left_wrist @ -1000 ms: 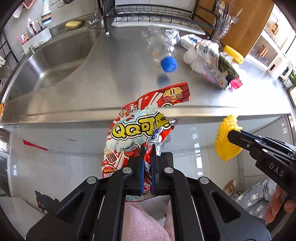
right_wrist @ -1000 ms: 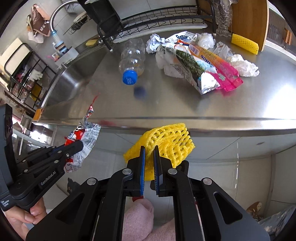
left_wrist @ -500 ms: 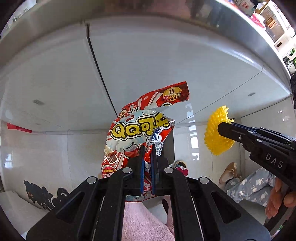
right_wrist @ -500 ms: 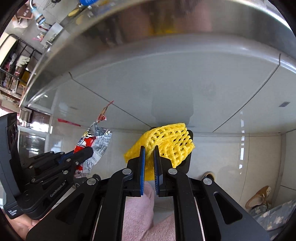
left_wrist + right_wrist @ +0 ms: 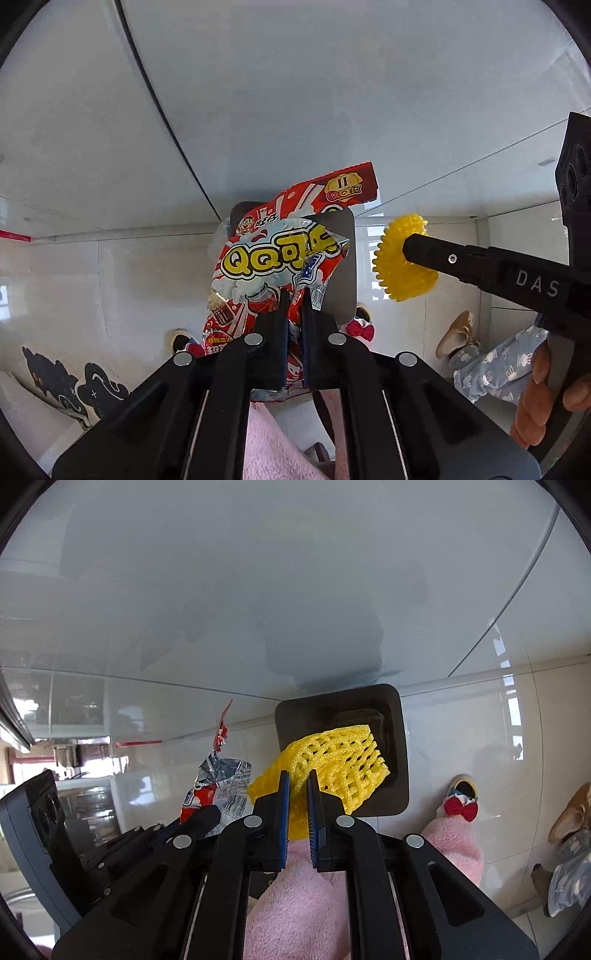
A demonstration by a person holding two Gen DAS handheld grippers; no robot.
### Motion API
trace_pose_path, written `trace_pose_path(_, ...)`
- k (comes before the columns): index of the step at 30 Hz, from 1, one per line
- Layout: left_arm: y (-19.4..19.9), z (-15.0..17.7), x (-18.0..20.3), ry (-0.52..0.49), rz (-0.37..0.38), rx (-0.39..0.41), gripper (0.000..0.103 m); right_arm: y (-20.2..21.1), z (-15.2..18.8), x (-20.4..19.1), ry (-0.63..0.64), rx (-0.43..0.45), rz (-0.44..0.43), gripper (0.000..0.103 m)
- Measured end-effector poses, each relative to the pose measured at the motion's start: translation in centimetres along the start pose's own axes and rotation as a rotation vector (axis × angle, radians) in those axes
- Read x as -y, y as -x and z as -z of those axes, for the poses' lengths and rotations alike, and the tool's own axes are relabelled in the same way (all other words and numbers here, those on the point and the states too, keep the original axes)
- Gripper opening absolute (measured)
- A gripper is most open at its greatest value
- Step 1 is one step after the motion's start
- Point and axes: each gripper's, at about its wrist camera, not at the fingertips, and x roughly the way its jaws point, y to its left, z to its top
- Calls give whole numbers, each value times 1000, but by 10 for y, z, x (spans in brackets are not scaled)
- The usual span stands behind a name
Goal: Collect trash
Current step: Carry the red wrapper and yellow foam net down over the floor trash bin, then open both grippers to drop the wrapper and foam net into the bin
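Observation:
My left gripper (image 5: pixel 294 295) is shut on a red and white snack wrapper (image 5: pixel 273 254), held in front of a dark square bin (image 5: pixel 345 258) on the floor. My right gripper (image 5: pixel 296 780) is shut on a yellow foam fruit net (image 5: pixel 332 768), held over the open bin (image 5: pixel 397 746). In the left wrist view the right gripper (image 5: pixel 406 249) shows at right with the yellow net (image 5: pixel 395 273). In the right wrist view the left gripper (image 5: pixel 207 812) shows at lower left with the wrapper (image 5: pixel 218 782).
White cabinet doors (image 5: pixel 295 92) fill the upper view, with glossy white floor tiles (image 5: pixel 480 720) below. The person's pink-slippered feet (image 5: pixel 458 808) and pink trouser legs (image 5: pixel 295 904) stand close to the bin. A tan shoe (image 5: pixel 456 332) lies at right.
Both grippers have dropped from countertop height and tilted down toward the floor. The counter has left view and the dark bin has come into view under the wrapper and the net.

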Motion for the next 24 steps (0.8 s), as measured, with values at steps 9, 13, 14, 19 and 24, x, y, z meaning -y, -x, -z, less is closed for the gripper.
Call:
trace_pose_path(9, -16, 6, 2, -6, 24, -26, 9, -27, -15, 5, -72, -21, -2, 18)
trace_pose_path(13, -15, 7, -1, -3, 28, -25, 22, -25, -13, 7, -111, -21, -22, 48)
trace_pose_path(14, -15, 6, -3, -2, 31, -28, 22, -23, -13, 7, -112, -17, -25, 50)
trace_pose_path(19, -9, 7, -4, 6, 6, -12, 54, -23, -16, 1, -90, -4, -3, 57)
trace_pose_path(24, 22, 6, -9, 21, -26, 40, 80, 1, -18, -7, -71, 40, 38, 93)
